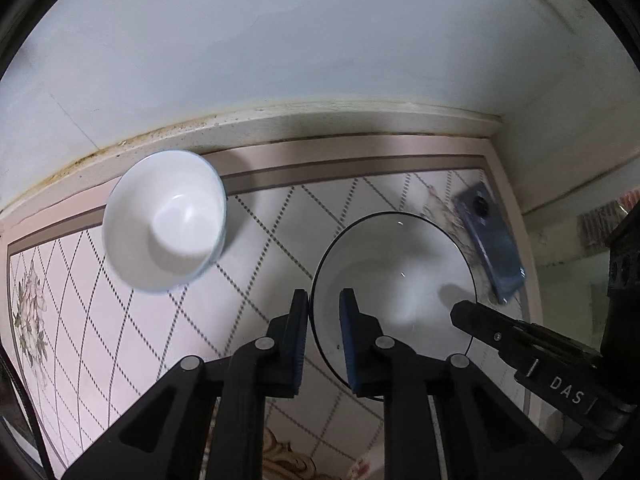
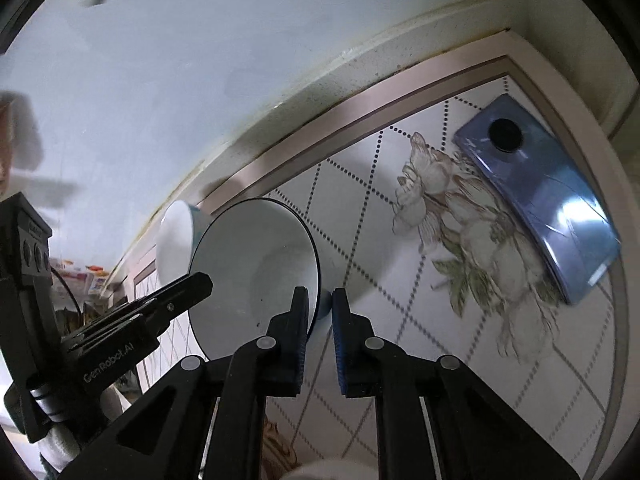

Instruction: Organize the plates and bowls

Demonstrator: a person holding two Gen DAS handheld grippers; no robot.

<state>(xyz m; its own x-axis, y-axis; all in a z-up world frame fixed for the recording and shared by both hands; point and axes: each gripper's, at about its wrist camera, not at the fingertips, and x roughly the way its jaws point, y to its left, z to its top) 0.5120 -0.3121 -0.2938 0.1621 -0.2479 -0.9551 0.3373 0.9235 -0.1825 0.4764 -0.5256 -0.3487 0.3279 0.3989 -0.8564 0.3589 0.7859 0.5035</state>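
A white bowl with a thin dark rim (image 1: 400,280) is held above the patterned tabletop (image 1: 260,248) by both grippers. My left gripper (image 1: 324,300) is shut on its left rim. My right gripper (image 2: 320,300) is shut on its right rim; its finger (image 1: 472,316) shows inside the bowl in the left wrist view. The same bowl (image 2: 256,264) fills the middle of the right wrist view. A second white bowl with a pale blue rim (image 1: 164,220) stands on the table at the far left, near the wall; it also shows behind the held bowl (image 2: 176,240).
A blue phone (image 2: 540,196) lies face down at the table's far right corner, also in the left wrist view (image 1: 488,244). A white wall (image 1: 280,40) runs along the back edge. The tabletop (image 2: 400,280) has a flower print and dotted diamonds.
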